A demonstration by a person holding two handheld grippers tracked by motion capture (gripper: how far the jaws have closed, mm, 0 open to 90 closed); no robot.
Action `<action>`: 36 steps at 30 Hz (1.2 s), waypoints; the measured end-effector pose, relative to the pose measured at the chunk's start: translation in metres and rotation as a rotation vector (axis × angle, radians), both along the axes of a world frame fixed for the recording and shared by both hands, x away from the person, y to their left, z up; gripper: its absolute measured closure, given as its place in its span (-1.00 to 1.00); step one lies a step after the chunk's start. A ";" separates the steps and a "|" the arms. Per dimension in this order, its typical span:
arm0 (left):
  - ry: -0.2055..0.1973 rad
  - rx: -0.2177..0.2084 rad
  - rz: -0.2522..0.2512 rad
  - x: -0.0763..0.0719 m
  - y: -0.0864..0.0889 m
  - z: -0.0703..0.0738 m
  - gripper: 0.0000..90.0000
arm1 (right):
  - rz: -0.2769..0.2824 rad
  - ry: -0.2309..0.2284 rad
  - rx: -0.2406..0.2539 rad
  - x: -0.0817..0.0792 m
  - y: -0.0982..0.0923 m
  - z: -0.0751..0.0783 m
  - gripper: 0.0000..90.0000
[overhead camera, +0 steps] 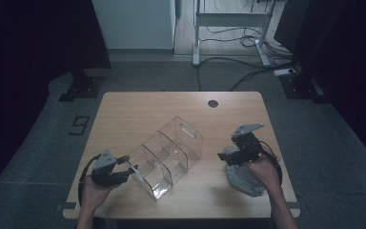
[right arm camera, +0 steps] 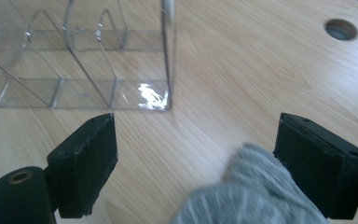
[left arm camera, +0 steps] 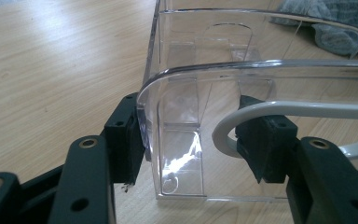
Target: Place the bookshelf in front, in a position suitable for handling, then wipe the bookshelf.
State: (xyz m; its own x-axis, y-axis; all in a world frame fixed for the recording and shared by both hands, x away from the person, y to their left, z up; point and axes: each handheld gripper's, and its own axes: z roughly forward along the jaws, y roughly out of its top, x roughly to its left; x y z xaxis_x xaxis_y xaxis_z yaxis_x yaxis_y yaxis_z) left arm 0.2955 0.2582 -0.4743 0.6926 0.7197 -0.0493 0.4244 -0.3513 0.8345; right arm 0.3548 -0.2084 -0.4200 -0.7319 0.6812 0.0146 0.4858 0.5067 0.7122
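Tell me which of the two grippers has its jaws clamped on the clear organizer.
The left gripper: its jaws pinch the clear organizer end wall; the right gripper is open.

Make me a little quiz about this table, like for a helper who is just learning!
1. True or false: the clear organizer stands on the wooden table.
2. Which one hangs over the grey cloth: A, the left gripper, or B, the right gripper?
3. Fill in: the right gripper's fingers stand ___.
Key: 1 true; 2 B; 3 open.
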 end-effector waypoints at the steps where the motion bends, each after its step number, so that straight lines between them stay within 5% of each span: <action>1: 0.006 -0.011 0.004 0.000 0.001 -0.001 -0.03 | -0.014 0.000 0.003 -0.002 -0.004 0.000 -0.72; 13: 0.011 -0.032 0.015 -0.001 0.002 -0.002 -0.03 | -0.137 -0.015 0.025 -0.022 -0.046 -0.019 -0.72; 24: 0.011 -0.034 0.012 -0.001 0.002 -0.003 -0.03 | -0.196 0.046 -0.019 -0.022 -0.058 -0.063 -0.76; 36: 0.014 -0.035 0.018 -0.001 0.001 -0.003 -0.03 | -0.203 0.178 -0.074 -0.011 -0.058 -0.102 -0.73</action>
